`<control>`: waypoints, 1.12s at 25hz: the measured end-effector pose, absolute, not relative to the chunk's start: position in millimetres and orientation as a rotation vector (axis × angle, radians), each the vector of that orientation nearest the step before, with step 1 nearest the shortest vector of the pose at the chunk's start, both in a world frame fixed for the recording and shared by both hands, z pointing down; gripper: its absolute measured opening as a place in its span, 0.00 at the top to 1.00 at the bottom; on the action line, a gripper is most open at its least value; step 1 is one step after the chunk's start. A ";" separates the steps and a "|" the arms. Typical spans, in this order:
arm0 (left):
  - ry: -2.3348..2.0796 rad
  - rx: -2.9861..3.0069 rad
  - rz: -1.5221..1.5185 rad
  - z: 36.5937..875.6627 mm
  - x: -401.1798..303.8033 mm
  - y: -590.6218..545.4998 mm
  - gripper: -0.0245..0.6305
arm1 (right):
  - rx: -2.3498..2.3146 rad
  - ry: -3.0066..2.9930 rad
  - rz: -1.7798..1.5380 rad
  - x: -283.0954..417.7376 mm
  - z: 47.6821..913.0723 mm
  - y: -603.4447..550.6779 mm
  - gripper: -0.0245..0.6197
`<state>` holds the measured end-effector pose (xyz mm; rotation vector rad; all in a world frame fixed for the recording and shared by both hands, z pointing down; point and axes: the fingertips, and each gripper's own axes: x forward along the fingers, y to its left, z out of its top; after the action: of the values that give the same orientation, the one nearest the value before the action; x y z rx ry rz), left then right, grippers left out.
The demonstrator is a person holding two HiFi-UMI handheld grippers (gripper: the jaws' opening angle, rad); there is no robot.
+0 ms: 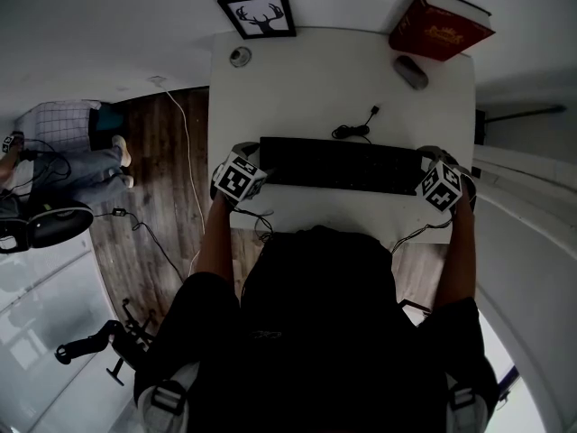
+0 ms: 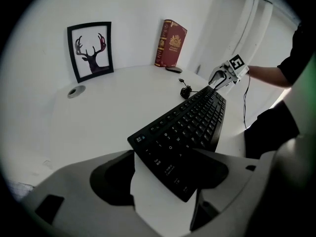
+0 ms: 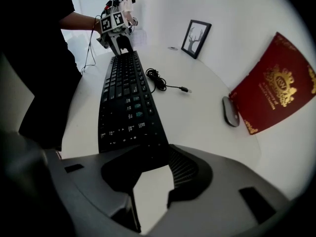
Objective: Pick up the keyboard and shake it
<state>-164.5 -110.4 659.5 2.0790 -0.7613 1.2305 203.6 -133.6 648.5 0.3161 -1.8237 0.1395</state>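
A black keyboard (image 1: 338, 165) lies across the white table (image 1: 297, 79), close to its near edge. My left gripper (image 1: 248, 171) is at the keyboard's left end and my right gripper (image 1: 437, 183) at its right end, both pointing steeply down. In the left gripper view the keyboard (image 2: 190, 122) enters the open left gripper (image 2: 163, 181) at a slant, with white table showing between it and one jaw. In the right gripper view the keyboard's end (image 3: 126, 102) reaches into the gap of the right gripper (image 3: 148, 177), whose jaws stand apart.
The keyboard's loose black cable (image 1: 353, 129) curls behind it. Further back are a grey mouse (image 1: 410, 71), a leaning red book (image 1: 440, 23), a framed deer picture (image 1: 258, 13) and a small round disc (image 1: 240, 56). A seated person (image 1: 72, 147) is on the floor side, left.
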 end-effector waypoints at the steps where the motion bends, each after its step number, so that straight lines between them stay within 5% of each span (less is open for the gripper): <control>1: -0.781 2.087 1.250 657.7 -164.6 -110.4 0.46 | 0.358 -1.825 0.109 203.0 644.0 -137.0 0.77; 4: -0.889 2.141 1.317 644.5 -165.1 -113.5 0.53 | 0.484 -1.852 0.042 194.6 625.6 -146.8 0.89; 6: -1.018 2.165 1.324 631.9 -167.1 -117.1 0.85 | 0.530 -1.877 0.019 184.2 613.6 -149.8 0.90; 9: -1.144 2.196 1.249 614.7 -163.8 -119.3 0.96 | 0.587 -1.918 -0.014 165.2 594.7 -152.8 0.91; 28: -1.424 2.386 0.775 511.1 -123.6 -62.8 0.96 | 0.882 -2.286 -0.076 35.0 469.8 -86.7 0.93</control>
<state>-123.6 -62.8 511.1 2.3856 -1.4235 0.7749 35.0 -86.7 469.8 0.8817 -2.2858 -0.0758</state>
